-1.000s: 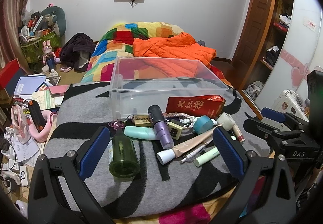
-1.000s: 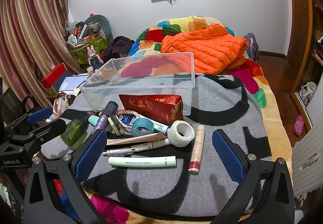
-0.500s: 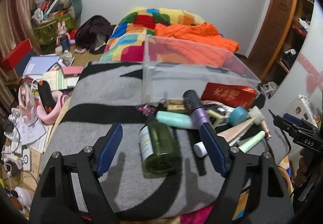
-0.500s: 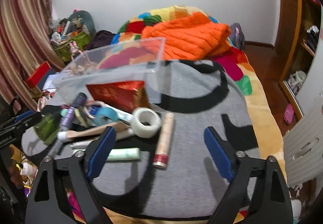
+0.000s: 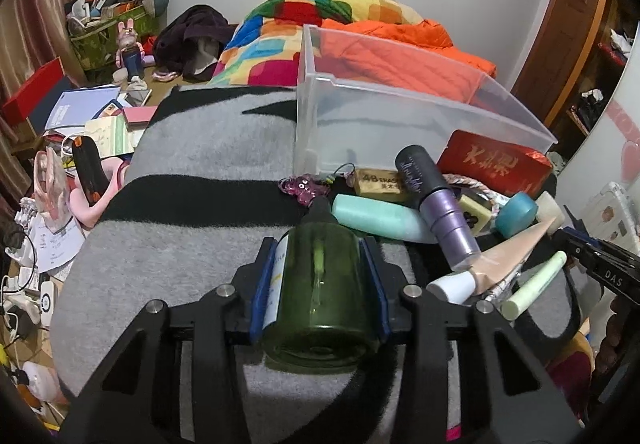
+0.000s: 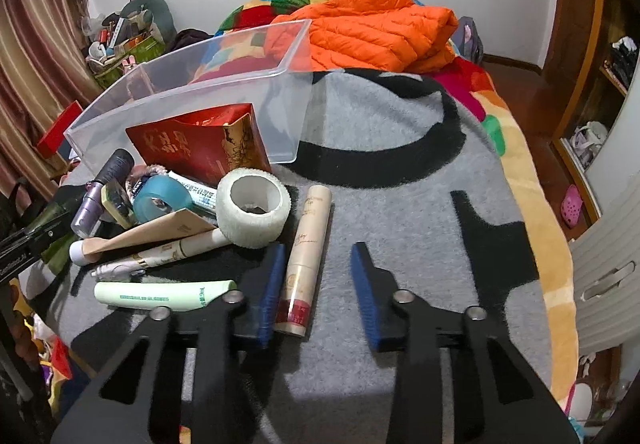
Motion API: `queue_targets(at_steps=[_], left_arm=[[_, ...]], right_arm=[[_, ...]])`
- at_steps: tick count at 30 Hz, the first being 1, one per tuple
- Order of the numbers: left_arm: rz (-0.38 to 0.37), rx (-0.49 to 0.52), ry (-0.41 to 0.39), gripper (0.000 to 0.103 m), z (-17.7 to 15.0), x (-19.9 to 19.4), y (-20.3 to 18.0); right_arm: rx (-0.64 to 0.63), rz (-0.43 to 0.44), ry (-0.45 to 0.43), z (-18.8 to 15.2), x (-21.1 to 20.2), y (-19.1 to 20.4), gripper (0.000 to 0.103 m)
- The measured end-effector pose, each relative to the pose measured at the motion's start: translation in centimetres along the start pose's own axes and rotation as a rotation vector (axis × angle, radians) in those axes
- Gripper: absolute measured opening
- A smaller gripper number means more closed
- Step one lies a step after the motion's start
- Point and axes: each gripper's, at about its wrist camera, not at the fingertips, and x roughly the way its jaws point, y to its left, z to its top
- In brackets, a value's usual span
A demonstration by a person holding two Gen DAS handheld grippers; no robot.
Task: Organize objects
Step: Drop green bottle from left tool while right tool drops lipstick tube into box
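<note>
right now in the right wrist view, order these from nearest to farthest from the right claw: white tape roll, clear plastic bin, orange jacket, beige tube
1. beige tube, between the right claw's fingers, against the left one
2. white tape roll, just ahead, to the left
3. clear plastic bin, farther back behind the clutter
4. orange jacket, on the bed beyond the bin

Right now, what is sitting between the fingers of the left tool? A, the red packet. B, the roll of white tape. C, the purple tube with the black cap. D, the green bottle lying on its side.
D: in the left wrist view the blue pads of the left tool press on both sides of the green bottle, which lies on the grey blanket; its jaws have just been closing.
</note>
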Motion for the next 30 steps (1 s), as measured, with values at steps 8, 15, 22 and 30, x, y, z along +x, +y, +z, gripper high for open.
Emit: queue_targets(at_steps=[8, 15, 22, 30], left_arm=[[-0.009, 0.01, -0.026, 0.041, -0.1, -2.1, -0.2], [-0.009, 0.016, -0.092, 0.041, 1.6, -5.1, -0.5], [-0.042, 0.026, -0.144, 0.041, 5.0, -6.1, -1.0], [-0.07, 0.067, -0.165, 0.041, 8.9, -5.3, -2.5]], right_arm=[[0.038, 0.008, -0.028, 0.0, -1.0, -1.2, 0.014], [0.034, 0.015, -0.112, 1.7, -3.7, -1.4, 0.014], [-0.02, 0.032, -0.22, 5.0, -6.0, -0.2, 0.014], [-0.076, 0.1, -0.276, 9.0, -6.0, 2.3, 0.014]])
